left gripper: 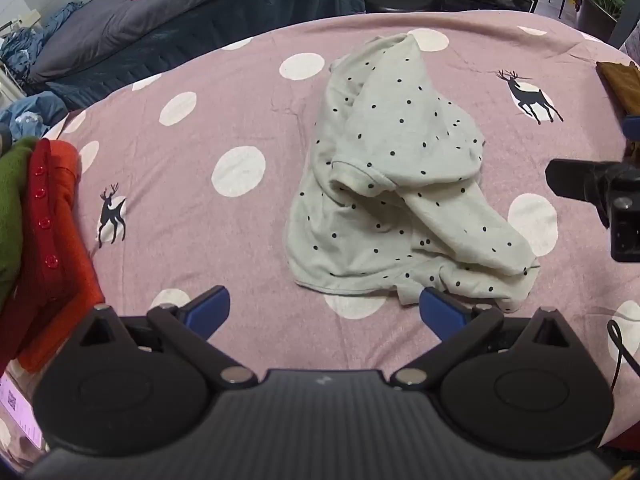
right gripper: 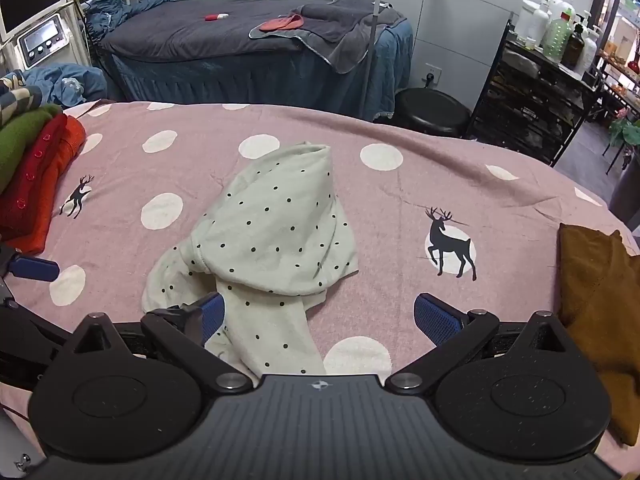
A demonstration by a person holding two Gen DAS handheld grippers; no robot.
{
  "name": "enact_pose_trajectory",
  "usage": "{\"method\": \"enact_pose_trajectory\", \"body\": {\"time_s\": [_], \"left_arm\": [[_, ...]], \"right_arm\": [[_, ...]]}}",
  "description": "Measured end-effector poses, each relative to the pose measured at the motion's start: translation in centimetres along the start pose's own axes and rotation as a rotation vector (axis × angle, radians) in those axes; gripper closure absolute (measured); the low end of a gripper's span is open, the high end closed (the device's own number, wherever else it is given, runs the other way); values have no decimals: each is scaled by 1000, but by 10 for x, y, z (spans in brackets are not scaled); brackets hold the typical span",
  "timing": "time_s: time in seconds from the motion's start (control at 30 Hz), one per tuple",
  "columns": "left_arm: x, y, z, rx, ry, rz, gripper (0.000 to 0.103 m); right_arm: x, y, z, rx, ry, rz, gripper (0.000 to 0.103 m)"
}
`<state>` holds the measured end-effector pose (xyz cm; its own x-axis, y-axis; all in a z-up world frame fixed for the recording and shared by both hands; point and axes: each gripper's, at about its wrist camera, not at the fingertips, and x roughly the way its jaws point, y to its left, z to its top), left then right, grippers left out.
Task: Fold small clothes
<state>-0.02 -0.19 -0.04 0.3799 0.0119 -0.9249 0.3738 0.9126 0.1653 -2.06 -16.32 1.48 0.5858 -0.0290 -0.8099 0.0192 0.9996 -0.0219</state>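
Fig.: polka-dot baby garment (left gripper: 396,184) crumpled mid-bed on pink deer-print sheet (left gripper: 224,92), sleeve trailing toward grippers. L gripper (left gripper: 324,306) spread, empty, at near hem. R gripper (right gripper: 318,318) spread, empty, over sleeve (right gripper: 272,336). Folded red/green stack (right gripper: 36,168) at left, brown cloth (right gripper: 596,304) at right. Risk, judged: pinching bunched layers w/o flattening first drags whole heap, so fold skews; sheet may get caught too.

Garment (right gripper: 272,236) lies crumpled mid-tabletop (right gripper: 460,160). Folded stack (right gripper: 36,168) at the left edge; another garment (right gripper: 596,300) at the right edge. Left claw (left gripper: 324,308) just before the garment's near hem; right claw (right gripper: 318,316) over its near sleeve. Bed (right gripper: 224,36) behind the tabletop.
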Motion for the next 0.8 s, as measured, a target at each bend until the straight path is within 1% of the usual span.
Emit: {"method": "enact_pose_trajectory", "body": {"time_s": [0.07,0.1,0.13,0.2,0.3,0.4,0.47,0.8], "left_arm": [[0,-4,1,11,1,18,0],[2,-6,2,4,11,8,0],[4,-4,-2,-14,-8,-10,0],[5,4,-4,-35,-10,-49,0],[6,3,-4,-31,-4,-36,0],[5,4,-2,-31,7,-42,0],[6,4,-3,-32,11,-43,0],[13,5,-5,-49,35,-55,0]], "right_arm": [[0,-4,3,5,-1,7,0],[-1,-5,4,4,3,8,0],[-1,-5,5,2,6,8,0],[4,-1,2,-3,14,8,0],[6,2,-1,2,26,13,0],[12,9,-6,10,55,37,0],[13,1,-1,25,76,58,0],[12,3,2,17,69,84,0]]}}
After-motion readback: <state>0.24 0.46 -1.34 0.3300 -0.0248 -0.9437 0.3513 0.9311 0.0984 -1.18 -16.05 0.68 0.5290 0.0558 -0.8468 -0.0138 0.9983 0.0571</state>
